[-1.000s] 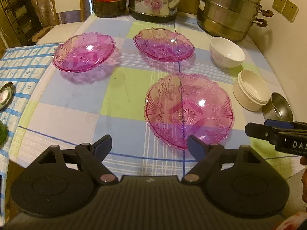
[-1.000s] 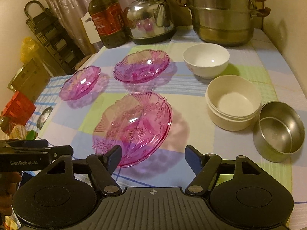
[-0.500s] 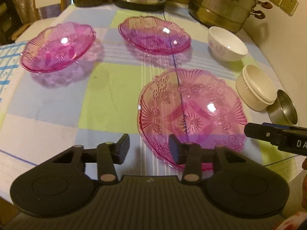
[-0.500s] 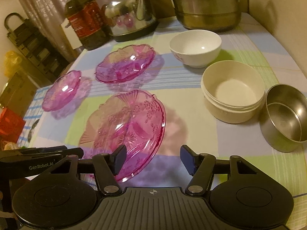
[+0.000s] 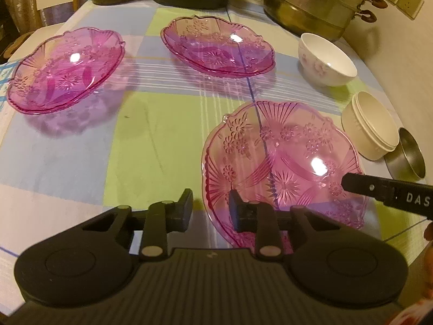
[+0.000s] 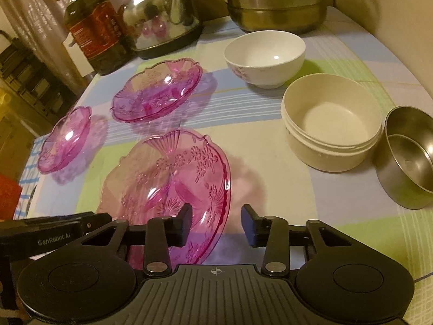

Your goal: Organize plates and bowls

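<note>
Tablecloth [image 6: 270,178] in pale checks fills both views. Steel steamer pot [image 6: 276,2] stands at the top, kettle [image 6: 162,21] and oil bottle [image 6: 94,32] to its left. Nearest pink plate [image 5: 281,168] lies at lower centre, two more pink plates [image 5: 65,67] [image 5: 216,46] above it. White bowl [image 6: 265,57], cream bowl [image 6: 330,124] and steel bowl [image 6: 408,157] sit along the right. Left gripper [image 5: 211,208] straddles the nearest plate's left rim, right gripper [image 6: 216,224] its right rim; both jaws have just been closing, gaps remain, pads not visibly pressing.
</note>
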